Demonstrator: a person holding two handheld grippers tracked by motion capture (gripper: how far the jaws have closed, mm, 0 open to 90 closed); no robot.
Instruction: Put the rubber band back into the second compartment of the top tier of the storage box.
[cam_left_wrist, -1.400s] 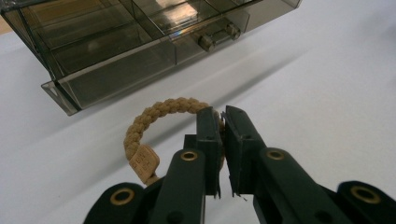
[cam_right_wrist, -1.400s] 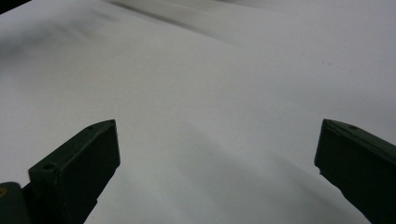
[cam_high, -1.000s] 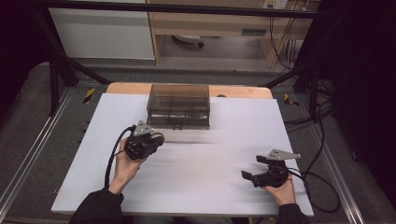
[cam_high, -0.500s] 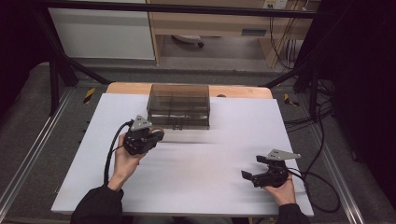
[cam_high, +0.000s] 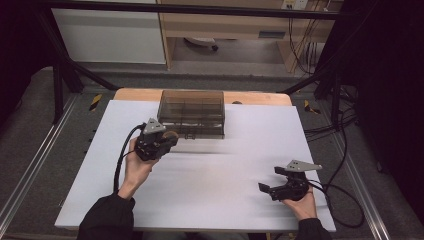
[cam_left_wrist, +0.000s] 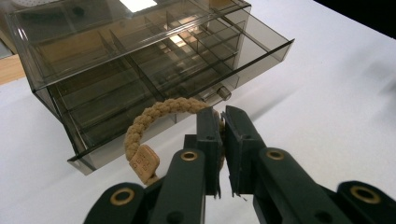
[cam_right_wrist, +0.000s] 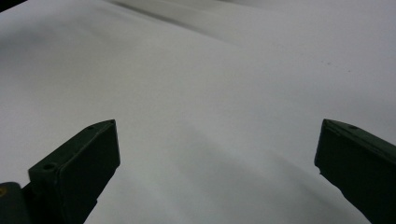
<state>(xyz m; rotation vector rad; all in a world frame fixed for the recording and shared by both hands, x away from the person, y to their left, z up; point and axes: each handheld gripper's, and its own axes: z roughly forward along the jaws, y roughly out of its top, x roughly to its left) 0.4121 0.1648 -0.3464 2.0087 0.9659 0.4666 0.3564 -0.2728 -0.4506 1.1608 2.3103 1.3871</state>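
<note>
My left gripper (cam_high: 169, 138) pinches a tan braided bracelet (cam_left_wrist: 154, 122), the jaws pressed nearly together on the cord, so the loop curls out to their left with its small square tag (cam_left_wrist: 144, 162) hanging low beside them. I hold it just in front of the smoky clear drawer box (cam_high: 192, 113), which stands at the far middle of the white table (cam_high: 215, 170), its back close to the wooden strip (cam_high: 135, 94) along the far edge. In the left gripper view a drawer (cam_left_wrist: 196, 70) stands pulled out toward me, split into narrow compartments, its front lip and small knob (cam_left_wrist: 224, 92) just beyond my jaw tips; the bracelet hangs at the lip, outside the drawer. My right gripper (cam_high: 275, 182) sits well apart, low near the table's near right corner, jaws spread wide with bare white surface between them in its own view. Between my two hands the table lies open, and to the right of the box there is free room out to the table's right edge. My left hand (cam_high: 137, 167) wraps the gripper from below, its cable (cam_high: 121, 160) looping off to the left.
</note>
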